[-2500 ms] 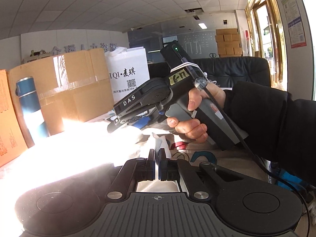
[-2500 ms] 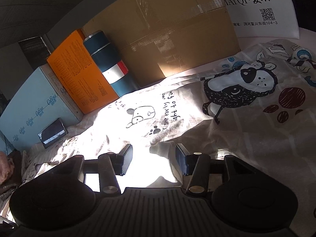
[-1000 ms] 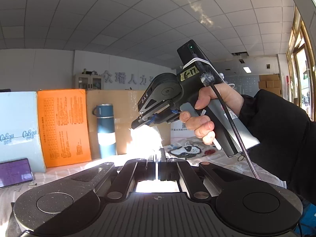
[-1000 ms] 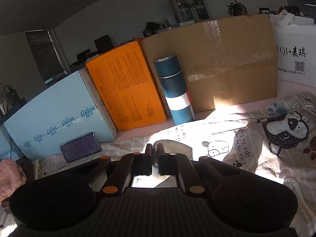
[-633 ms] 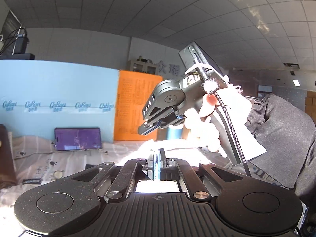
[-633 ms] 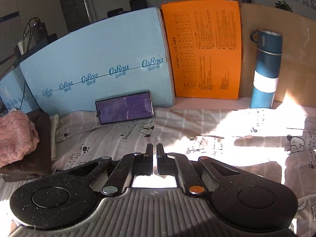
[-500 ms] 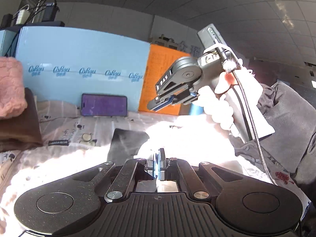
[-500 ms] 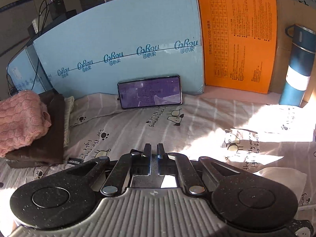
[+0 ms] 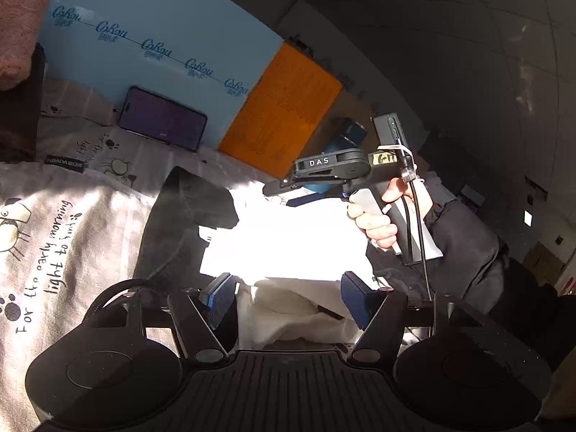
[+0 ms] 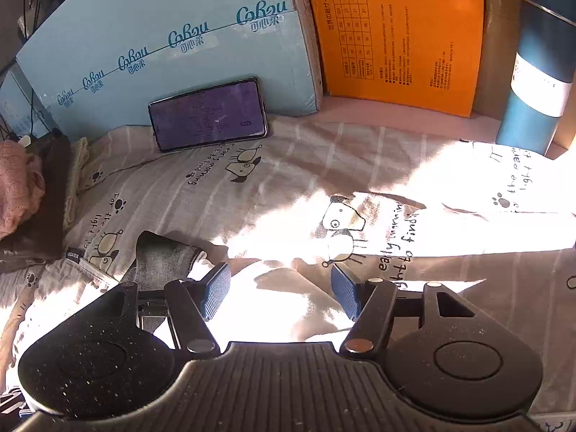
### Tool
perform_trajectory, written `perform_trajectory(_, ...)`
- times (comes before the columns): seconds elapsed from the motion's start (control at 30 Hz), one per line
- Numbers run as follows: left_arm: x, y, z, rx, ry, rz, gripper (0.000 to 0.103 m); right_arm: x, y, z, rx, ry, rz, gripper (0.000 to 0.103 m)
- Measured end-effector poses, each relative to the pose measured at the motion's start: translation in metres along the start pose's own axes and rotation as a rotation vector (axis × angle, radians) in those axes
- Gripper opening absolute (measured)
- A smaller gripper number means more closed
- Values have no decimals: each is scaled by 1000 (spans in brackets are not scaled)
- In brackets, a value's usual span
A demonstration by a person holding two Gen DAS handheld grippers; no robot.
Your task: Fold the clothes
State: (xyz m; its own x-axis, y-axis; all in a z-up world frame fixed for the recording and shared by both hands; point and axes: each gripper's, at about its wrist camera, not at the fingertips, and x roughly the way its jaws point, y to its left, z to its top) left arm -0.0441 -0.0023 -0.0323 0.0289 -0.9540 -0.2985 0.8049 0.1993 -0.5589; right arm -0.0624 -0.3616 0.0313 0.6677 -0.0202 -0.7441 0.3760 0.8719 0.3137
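A white garment [image 9: 284, 302] with a dark grey part [image 9: 180, 223] lies on the dog-print sheet [image 9: 54, 216]. My left gripper [image 9: 288, 293] is open just above its white cloth, holding nothing. My right gripper [image 10: 279, 289] is open over the same white cloth [image 10: 273, 309], with the grey part [image 10: 158, 259] to its left. The right gripper [image 9: 288, 189] also shows in the left wrist view, held in a hand over the sunlit cloth. Glare hides much of the garment.
A blue carton [image 10: 162, 43], an orange box [image 10: 396, 36] and a blue flask [image 10: 536, 72] stand along the back. A phone [image 10: 208, 113] leans on the carton. Pink knit [image 10: 18, 183] on folded dark clothes [image 10: 39, 216] sits at the left.
Both grippers were shut on the garment and carried it leftward across the sheet. Both have now opened and dropped low, and the garment lies on the sheet.
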Motion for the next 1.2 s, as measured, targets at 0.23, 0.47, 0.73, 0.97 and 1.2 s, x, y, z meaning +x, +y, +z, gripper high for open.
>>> perform_trajectory(0.23, 14, 15, 13, -184, 2, -55, 66, 4, -31, -1, 5, 48, 62, 53)
perform_trajectory(0.47, 37, 27, 15, -250, 52, 4, 49, -5, -33, -6, -26, 6, 117, 27)
perform_trajectory(0.73, 24, 26, 9, -186, -50, -21, 0, -25, -10, 1, -102, -94, 192, 14)
perform_trajectory(0.97, -31, -7, 14, -16, -169, -10, 0, -18, 36, 23, -144, -189, 330, 9)
perform_trajectory(1.2, -23, 11, 1, -51, -33, 146, 0, 47, 55, 20, -137, -106, 259, 8)
